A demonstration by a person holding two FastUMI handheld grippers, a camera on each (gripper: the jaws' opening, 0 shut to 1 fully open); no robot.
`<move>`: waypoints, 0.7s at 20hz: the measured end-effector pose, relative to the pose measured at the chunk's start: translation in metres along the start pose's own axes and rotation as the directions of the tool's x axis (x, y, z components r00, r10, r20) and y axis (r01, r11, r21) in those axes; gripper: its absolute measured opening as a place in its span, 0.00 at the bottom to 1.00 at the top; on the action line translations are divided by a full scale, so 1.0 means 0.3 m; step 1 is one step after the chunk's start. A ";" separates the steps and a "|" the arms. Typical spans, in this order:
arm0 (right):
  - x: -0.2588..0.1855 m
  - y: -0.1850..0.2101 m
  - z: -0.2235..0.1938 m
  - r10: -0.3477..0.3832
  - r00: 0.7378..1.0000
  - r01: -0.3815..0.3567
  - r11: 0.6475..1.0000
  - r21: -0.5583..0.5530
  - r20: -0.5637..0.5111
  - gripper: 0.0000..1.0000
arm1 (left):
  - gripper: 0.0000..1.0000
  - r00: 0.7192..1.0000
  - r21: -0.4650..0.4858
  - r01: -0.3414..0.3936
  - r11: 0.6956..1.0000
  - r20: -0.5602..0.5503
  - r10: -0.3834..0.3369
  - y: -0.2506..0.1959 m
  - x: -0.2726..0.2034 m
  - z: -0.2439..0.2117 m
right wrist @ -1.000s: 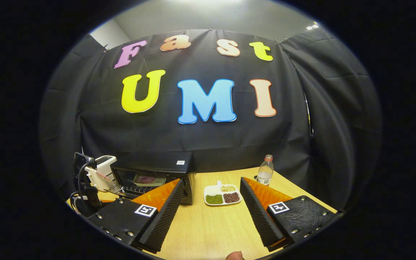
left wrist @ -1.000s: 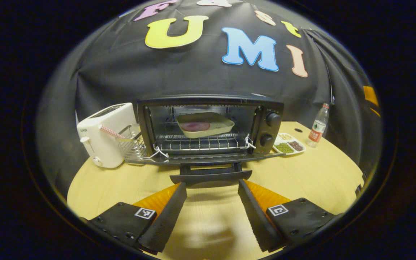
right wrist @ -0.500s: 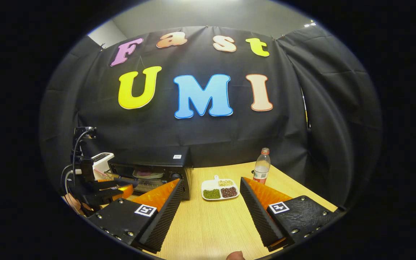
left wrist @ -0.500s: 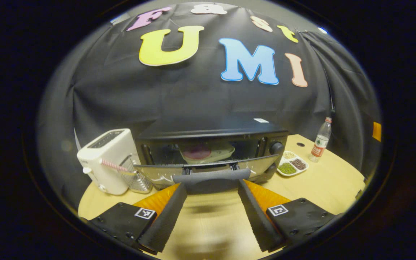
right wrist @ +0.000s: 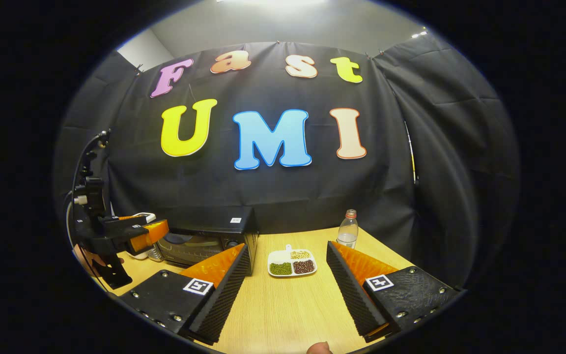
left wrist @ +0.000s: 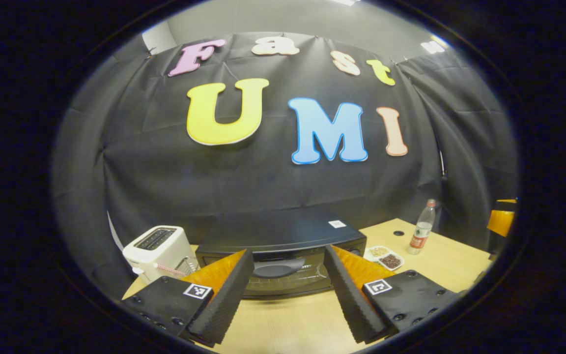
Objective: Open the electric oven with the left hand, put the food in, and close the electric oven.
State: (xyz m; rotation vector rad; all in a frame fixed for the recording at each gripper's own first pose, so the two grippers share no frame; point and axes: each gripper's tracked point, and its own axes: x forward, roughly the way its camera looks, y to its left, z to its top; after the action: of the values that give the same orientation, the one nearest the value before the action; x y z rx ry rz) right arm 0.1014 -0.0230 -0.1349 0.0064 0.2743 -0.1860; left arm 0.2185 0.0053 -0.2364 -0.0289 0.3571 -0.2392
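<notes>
Left gripper view has the left tongs spread apart and empty, facing the oven, whose door looks shut. Right tongs hang released over the worktop, idle.

On the table, the electric oven stands at the back edge against the booth's wall, its door shut. The toaster sits just beside its left side. To the oven's right lies a divided dish, and the bottle stands behind that dish, nearer the table's back right corner.
</notes>
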 end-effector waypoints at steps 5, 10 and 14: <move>-0.090 -0.104 0.076 0.007 0.999 -0.007 1.000 -0.016 0.038 0.97 | 0.98 0.997 -0.031 -0.023 0.999 0.071 0.025 -0.105 -0.220 0.154; -0.149 -0.197 0.118 0.042 0.994 -0.038 0.998 -0.048 0.100 0.97 | 1.00 0.994 -0.032 -0.067 0.997 0.090 0.070 -0.204 -0.442 0.196; -0.196 -0.226 0.126 0.096 0.987 -0.092 0.995 -0.039 0.126 0.97 | 1.00 0.987 -0.008 -0.105 0.994 0.123 0.105 -0.246 -0.603 0.228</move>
State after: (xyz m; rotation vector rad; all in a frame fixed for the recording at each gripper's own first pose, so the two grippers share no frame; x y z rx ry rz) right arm 0.0434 -0.0802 -0.0813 -0.0249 0.1484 -0.0875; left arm 0.0613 -0.0246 -0.1053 -0.0261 0.2351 -0.1318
